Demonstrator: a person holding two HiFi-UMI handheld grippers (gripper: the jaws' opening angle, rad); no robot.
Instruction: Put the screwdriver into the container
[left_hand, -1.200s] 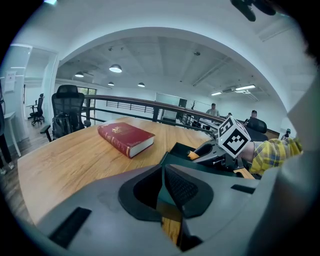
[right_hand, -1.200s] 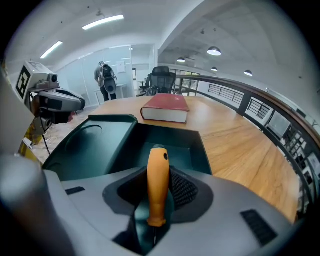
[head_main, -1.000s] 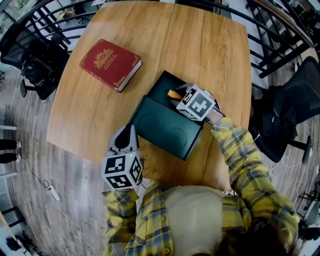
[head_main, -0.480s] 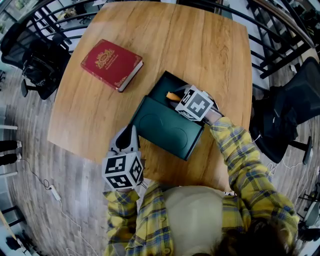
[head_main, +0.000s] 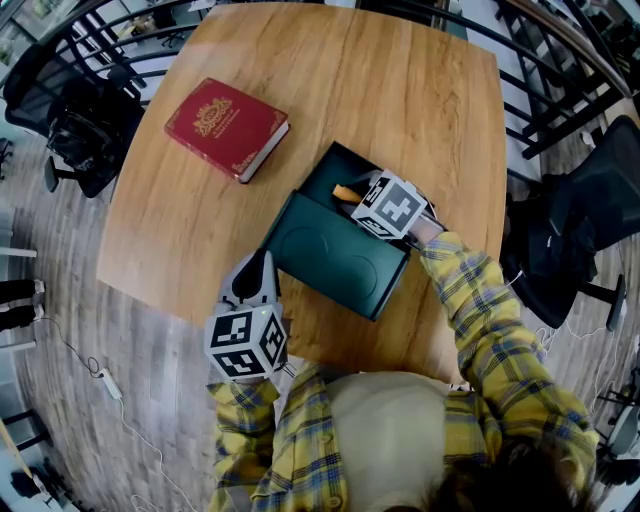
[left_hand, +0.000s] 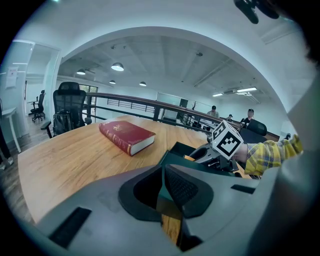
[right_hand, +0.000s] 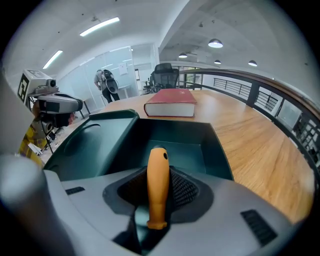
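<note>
A dark green container (head_main: 322, 184) lies open in the middle of the wooden table, its lid (head_main: 335, 255) folded toward me. My right gripper (head_main: 358, 193) hangs over the open box, shut on the screwdriver's orange handle (head_main: 345, 190). In the right gripper view the handle (right_hand: 158, 185) stands upright between the pads (right_hand: 184, 191), above the box's bare floor (right_hand: 175, 150); the shaft is hidden. My left gripper (head_main: 262, 260) rests at the table's near edge beside the lid, jaws closed together on nothing, as its own view shows (left_hand: 164, 171).
A red hardback book (head_main: 227, 128) lies on the table's far left part, also seen in both gripper views (left_hand: 127, 137) (right_hand: 170, 102). Black office chairs (head_main: 65, 120) and a dark railing (head_main: 560, 60) surround the table. Bare wood (head_main: 400, 90) lies beyond the box.
</note>
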